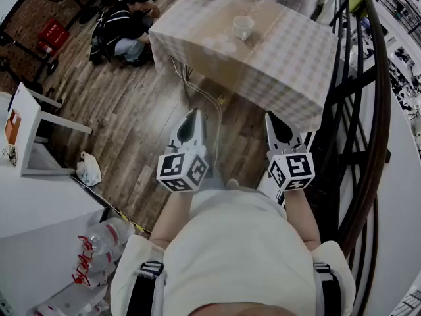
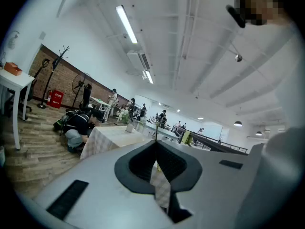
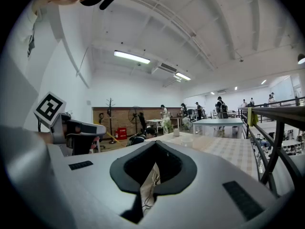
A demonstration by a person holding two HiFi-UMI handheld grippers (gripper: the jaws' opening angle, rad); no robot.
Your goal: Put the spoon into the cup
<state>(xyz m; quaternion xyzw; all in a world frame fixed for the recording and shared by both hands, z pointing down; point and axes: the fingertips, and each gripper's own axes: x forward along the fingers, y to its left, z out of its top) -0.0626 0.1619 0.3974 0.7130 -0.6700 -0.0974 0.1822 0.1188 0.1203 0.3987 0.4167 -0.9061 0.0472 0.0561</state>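
Cup (image 1: 243, 26) stands near the checked tabletop's (image 1: 289, 71) middle; left hand-held gripper (image 1: 192, 114) and right hand-held gripper (image 1: 273, 116), both clenched and empty, hover short of its near edge.

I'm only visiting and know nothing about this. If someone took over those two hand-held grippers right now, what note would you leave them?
Left gripper: shut, empty, pointing toward the table but short of it.
Right gripper: shut, empty, beside the left one, also short of the table.
Cup: upright on the table, toward its far side, clear of both grippers.
Spoon: I can't make it out in any view; look for it on the table.
Done: nothing yet.
Left: step up to the table, find and grasp the spoon, put it into the cup.
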